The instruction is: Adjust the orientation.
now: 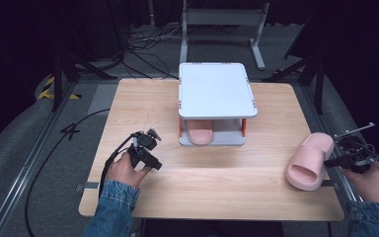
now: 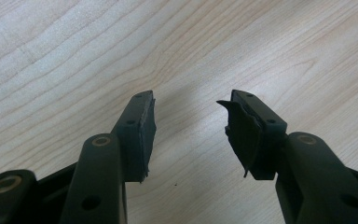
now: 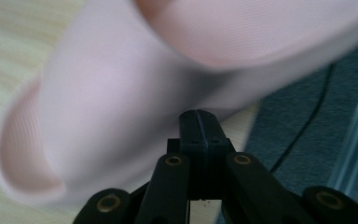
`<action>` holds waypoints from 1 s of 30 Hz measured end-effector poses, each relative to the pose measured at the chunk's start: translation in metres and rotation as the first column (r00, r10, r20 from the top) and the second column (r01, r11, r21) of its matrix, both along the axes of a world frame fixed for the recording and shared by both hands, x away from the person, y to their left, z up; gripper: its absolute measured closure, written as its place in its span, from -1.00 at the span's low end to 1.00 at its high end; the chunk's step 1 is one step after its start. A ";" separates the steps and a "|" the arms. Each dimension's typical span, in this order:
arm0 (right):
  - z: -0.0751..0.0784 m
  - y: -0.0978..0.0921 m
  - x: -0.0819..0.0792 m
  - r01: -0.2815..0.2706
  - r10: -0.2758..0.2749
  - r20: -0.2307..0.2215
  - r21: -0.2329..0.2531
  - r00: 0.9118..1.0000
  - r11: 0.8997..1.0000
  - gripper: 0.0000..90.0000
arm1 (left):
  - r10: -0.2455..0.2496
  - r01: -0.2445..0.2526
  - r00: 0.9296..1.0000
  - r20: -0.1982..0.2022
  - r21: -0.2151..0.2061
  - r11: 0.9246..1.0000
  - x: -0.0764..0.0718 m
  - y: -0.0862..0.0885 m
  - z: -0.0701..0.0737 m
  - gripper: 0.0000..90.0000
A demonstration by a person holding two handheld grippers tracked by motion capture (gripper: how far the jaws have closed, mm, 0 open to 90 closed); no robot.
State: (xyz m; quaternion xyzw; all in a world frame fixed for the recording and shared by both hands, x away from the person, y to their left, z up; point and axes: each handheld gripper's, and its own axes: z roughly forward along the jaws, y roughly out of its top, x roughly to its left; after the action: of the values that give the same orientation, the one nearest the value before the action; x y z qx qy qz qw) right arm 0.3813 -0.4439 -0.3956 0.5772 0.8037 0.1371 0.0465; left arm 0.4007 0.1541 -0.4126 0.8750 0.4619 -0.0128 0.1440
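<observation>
Left gripper [image 1: 154, 165]: you hold it low over the wooden table [image 1: 217, 187] near its left front; its jaws stand wide apart with bare wood between them [image 2: 189, 135].
Rack [image 1: 216, 89]: a white two-tier shelf at the table's far middle, well apart from both of your hands.
Shelved slipper [image 1: 199, 133]: pink, on the rack's lower level, toe toward you.
Loose slipper [image 1: 310, 160]: pink, at the table's right edge, tilted.
Right gripper [image 1: 331, 161]: its jaws are pressed together [image 3: 199, 135] at the loose slipper's [image 3: 121, 93] edge; whether they pinch it, you cannot tell.
</observation>
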 end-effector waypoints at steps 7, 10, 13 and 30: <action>-0.024 0.042 0.015 -0.117 0.117 -0.041 -0.012 0.992 0.993 0.99 | 0.005 -0.005 1.000 -0.002 -0.005 1.000 -0.001 0.003 0.001 0.15; -0.020 0.043 0.014 -0.121 0.121 -0.037 -0.016 0.992 0.992 0.99 | 0.003 -0.003 1.000 0.001 -0.007 1.000 -0.001 0.005 0.001 0.15; -0.004 0.039 0.006 -0.125 0.126 0.002 -0.038 0.992 0.991 0.94 | 0.011 -0.011 1.000 -0.001 -0.009 1.000 -0.002 0.005 0.001 0.15; 0.007 0.069 0.013 -0.346 0.359 0.130 -0.112 0.924 0.932 -0.09 | 0.052 -0.052 0.999 -0.011 -0.006 0.999 -0.013 0.018 -0.001 0.14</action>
State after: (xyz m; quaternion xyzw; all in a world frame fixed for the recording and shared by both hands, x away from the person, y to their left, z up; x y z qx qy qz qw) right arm 0.3940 -0.3750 -0.3887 0.4090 0.8938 0.1504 0.1058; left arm 0.3872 0.1720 -0.4141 0.8622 0.4853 -0.0152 0.1448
